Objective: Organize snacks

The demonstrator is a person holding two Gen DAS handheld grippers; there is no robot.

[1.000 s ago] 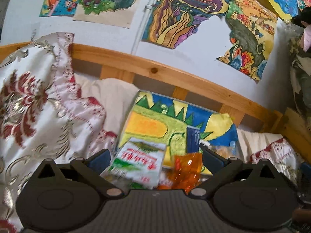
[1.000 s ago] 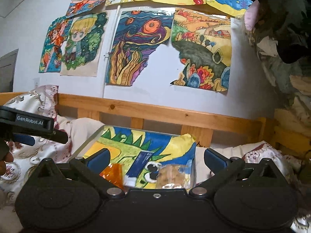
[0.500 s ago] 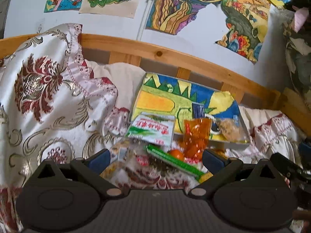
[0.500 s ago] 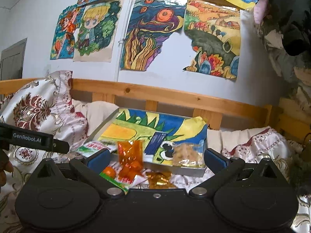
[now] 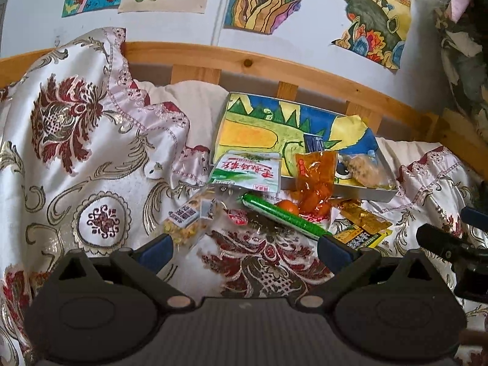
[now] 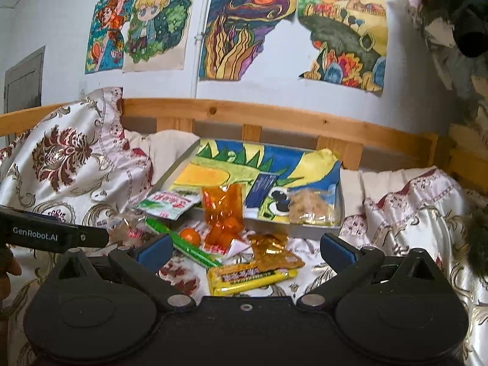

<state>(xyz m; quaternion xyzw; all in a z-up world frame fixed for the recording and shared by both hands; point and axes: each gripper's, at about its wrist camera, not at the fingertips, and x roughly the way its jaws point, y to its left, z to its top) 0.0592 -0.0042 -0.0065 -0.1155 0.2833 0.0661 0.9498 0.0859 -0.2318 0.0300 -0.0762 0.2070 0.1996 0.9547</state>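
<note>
Snack packets lie in a heap on the patterned bedspread in front of a shallow metal tray (image 5: 335,186) (image 6: 314,231) lined with a bright drawing. A white-and-green packet (image 5: 247,170) (image 6: 167,203) and an orange packet (image 5: 315,177) (image 6: 222,210) lean on the tray's front rim. A clear bag of pale snacks (image 5: 364,169) (image 6: 311,209) lies inside the tray. A green stick (image 5: 282,215) (image 6: 180,241), a small orange fruit (image 6: 189,236), gold wrappers (image 6: 273,251) and a yellow bar (image 6: 248,276) lie nearer. My left gripper (image 5: 244,251) and right gripper (image 6: 245,248) both stand open and hold nothing, short of the heap.
A wooden bed rail (image 5: 274,65) runs behind the tray, with drawings taped to the wall above. A large embroidered cushion (image 5: 70,128) rises on the left. A clear bag of small yellow snacks (image 5: 189,218) lies at the heap's left. Hanging clothes (image 6: 457,30) crowd the right side.
Both grippers have pulled back and tilted down, so the heap of snacks on the bedspread in front of the tray has come into view. Neither gripper has changed its opening.
</note>
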